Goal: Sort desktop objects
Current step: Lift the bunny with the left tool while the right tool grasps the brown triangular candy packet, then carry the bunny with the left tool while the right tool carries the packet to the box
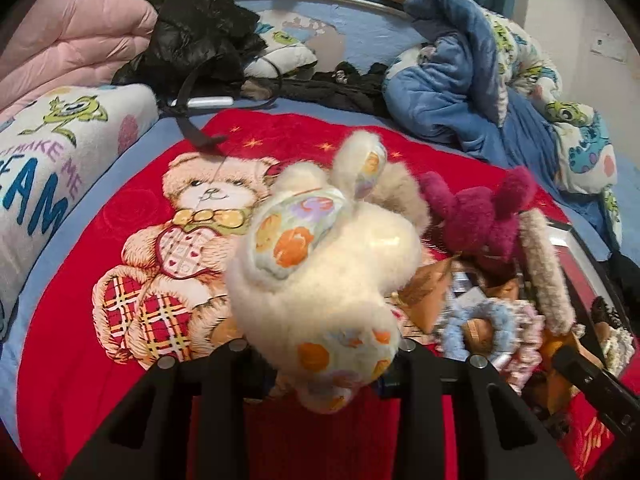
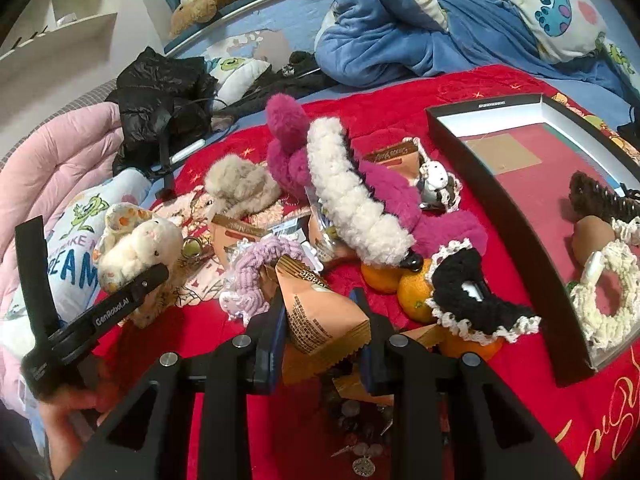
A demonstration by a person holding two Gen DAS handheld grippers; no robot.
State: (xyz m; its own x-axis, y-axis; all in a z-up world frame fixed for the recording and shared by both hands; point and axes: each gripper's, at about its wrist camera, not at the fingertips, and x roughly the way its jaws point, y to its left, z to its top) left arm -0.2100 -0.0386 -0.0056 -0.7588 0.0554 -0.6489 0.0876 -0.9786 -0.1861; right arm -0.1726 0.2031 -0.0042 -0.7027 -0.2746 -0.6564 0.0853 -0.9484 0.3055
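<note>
My left gripper (image 1: 324,360) is shut on a cream plush toy (image 1: 320,264) with floral patches and holds it above the red teddy-bear blanket (image 1: 120,240). The same toy shows in the right wrist view (image 2: 136,248), with the left gripper (image 2: 156,276) on it. My right gripper (image 2: 324,344) is shut on an orange triangular snack packet (image 2: 320,312), lifted over the pile. The pile holds a magenta plush (image 2: 288,148), a white fluffy hair clip (image 2: 352,200), a purple scrunchie (image 2: 260,268), tangerines (image 2: 416,292) and a black lace hair piece (image 2: 472,296).
A black-rimmed box (image 2: 480,184) at the right holds a cream scrunchie (image 2: 612,300) and a dark hair clip (image 2: 596,196). A blue quilt (image 2: 400,32), a black jacket (image 2: 160,92) and a pink quilt (image 2: 52,160) surround the blanket. Loose metal charms (image 2: 360,436) lie under my right gripper.
</note>
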